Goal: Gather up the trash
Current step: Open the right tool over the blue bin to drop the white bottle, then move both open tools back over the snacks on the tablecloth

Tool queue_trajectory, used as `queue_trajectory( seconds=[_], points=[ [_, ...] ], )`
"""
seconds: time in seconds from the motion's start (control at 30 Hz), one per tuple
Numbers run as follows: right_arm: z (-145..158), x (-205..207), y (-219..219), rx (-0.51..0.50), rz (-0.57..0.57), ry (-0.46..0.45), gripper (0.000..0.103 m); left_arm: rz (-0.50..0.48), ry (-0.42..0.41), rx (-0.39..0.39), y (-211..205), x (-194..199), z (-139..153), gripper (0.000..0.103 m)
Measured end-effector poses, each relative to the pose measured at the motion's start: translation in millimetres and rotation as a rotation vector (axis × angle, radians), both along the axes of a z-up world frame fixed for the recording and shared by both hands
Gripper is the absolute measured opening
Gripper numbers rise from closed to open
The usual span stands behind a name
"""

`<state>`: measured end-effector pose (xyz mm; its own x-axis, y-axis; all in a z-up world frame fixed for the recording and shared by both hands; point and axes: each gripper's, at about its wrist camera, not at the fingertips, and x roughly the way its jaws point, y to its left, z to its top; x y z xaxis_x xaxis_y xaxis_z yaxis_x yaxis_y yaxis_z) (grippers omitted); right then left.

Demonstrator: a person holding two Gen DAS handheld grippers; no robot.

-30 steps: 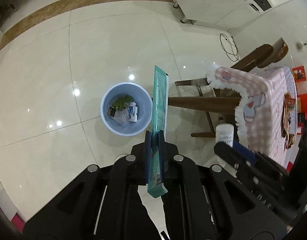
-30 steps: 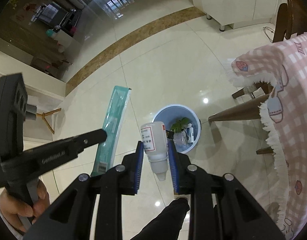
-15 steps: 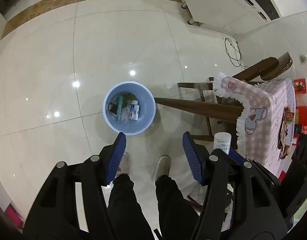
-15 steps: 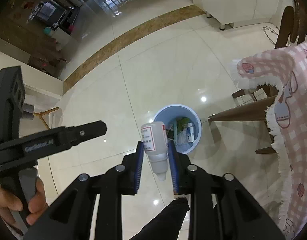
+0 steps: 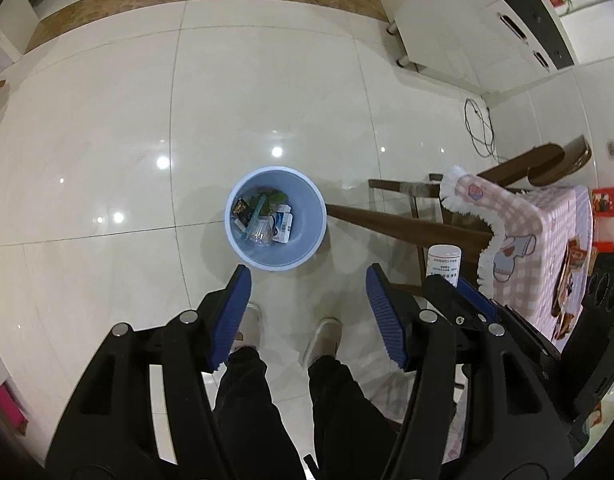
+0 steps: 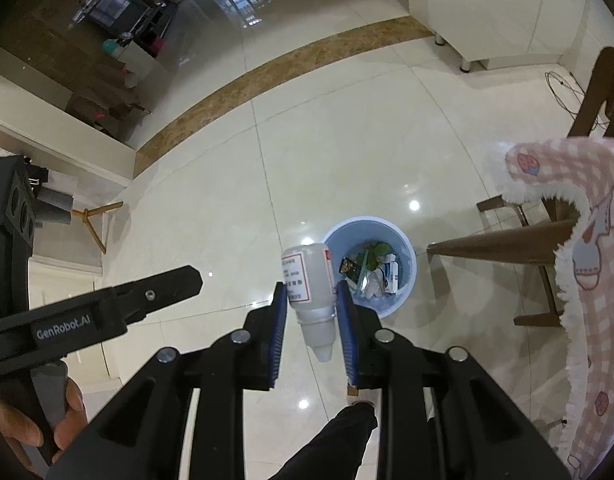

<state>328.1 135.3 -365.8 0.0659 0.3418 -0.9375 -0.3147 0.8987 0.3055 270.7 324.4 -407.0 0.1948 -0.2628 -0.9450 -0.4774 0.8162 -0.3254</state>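
Observation:
A light blue trash bin point(image 5: 305, 216) stands on the tiled floor, holding a long teal box point(image 5: 256, 214) among wrappers and leaves. My left gripper point(image 5: 307, 276) hangs above the bin's near side, open, with nothing between its blue pads. My right gripper point(image 6: 311, 288) is shut on a white plastic bottle point(image 6: 309, 276) with a printed label, cap pointing back toward the camera. It hovers just left of the bin point(image 6: 411, 252). From the left wrist view the bottle point(image 5: 443, 260) shows at the right, beside the table.
A table with a pink checked, fringed cloth point(image 5: 539, 232) and a wooden chair point(image 5: 407, 222) stand right of the bin. White cabinets point(image 5: 447, 20) and a floor cable point(image 5: 479, 124) lie beyond. The person's feet point(image 5: 327, 336) are just behind the bin. Open floor spreads left.
My left gripper let go of the long teal box, which dropped into the bin, and its jaws spread wide. The right gripper kept its hold on the bottle and drifted slightly.

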Motion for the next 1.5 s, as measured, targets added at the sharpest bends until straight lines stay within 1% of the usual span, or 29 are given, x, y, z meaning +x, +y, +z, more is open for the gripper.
queue_trajectory(
  seconds=[0.1, 0.23, 0.4, 0.53, 0.7, 0.73, 0.8, 0.87, 0.97, 1.0, 1.07, 1.1, 1.13, 1.17, 1.33, 1.43, 1.5],
  points=[
    [6.4, 3.2, 4.8, 0.002, 0.004, -0.027, 0.026, 0.013, -0.009, 0.007, 1.9, -1.2, 5.3, 0.062],
    [12.6, 9.3, 2.1, 0.013, 0.000, -0.043, 0.038, 0.032, -0.018, 0.017, 0.6, -3.3, 12.3, 0.062],
    [20.5, 13.2, -13.0, 0.030, -0.010, -0.048, 0.039, 0.029, -0.023, 0.027, -12.3, -0.4, 18.7, 0.062],
    [25.9, 13.8, -39.4, 0.045, -0.037, -0.044, 0.039, -0.002, -0.036, 0.039, -37.9, 9.8, 27.4, 0.062],
    [38.8, 18.5, -89.0, 0.063, -0.091, -0.052, 0.039, -0.078, -0.071, 0.055, -95.2, 32.1, 44.7, 0.062],
    [43.9, 20.8, -106.6, 0.067, -0.110, -0.062, 0.039, -0.092, -0.078, 0.056, -106.4, 36.3, 47.2, 0.062],
    [52.2, 24.2, -135.0, 0.070, -0.141, -0.079, 0.039, -0.139, -0.095, 0.059, -142.0, 49.0, 54.2, 0.063],
    [63.3, 28.3, -177.8, 0.066, -0.187, -0.104, 0.039, -0.179, -0.111, 0.053, -174.8, 59.2, 59.4, 0.063],
    [77.9, 28.8, -239.1, 0.056, -0.265, -0.138, 0.039, -0.260, -0.146, 0.030, -237.5, 79.3, 68.0, 0.064],
    [83.6, 27.9, -265.1, 0.046, -0.298, -0.154, 0.039, -0.301, -0.159, 0.024, -265.9, 87.2, 71.0, 0.066],
    [92.0, 25.3, -309.2, 0.026, -0.351, -0.181, 0.039, -0.357, -0.176, 0.014, -305.6, 95.6, 74.1, 0.067],
    [95.3, 23.5, -331.1, 0.017, -0.379, -0.190, 0.039, -0.395, -0.186, 0.005, -334.1, 101.1, 75.6, 0.068],
    [100.2, 19.9, -361.9, 0.000, -0.422, -0.205, 0.039, -0.420, -0.192, 0.001, -352.7, 103.6, 76.1, 0.068],
    [102.6, 17.2, -379.7, -0.010, -0.448, -0.215, 0.039, -0.451, -0.197, 0.001, -375.6, 106.8, 76.6, 0.068],
    [108.3, 0.4, -491.5, -0.085, -0.615, -0.252, 0.040, -0.599, -0.228, -0.011, -475.1, 116.4, 77.4, 0.068],
    [103.1, -7.4, -544.9, -0.119, -0.700, -0.253, 0.041, -0.687, -0.241, -0.004, -531.8, 122.8, 75.1, 0.068],
    [96.3, -7.5, -572.6, -0.135, -0.731, -0.253, 0.041, -0.720, -0.245, -0.002, -555.2, 125.4, 74.2, 0.068]
  ],
)
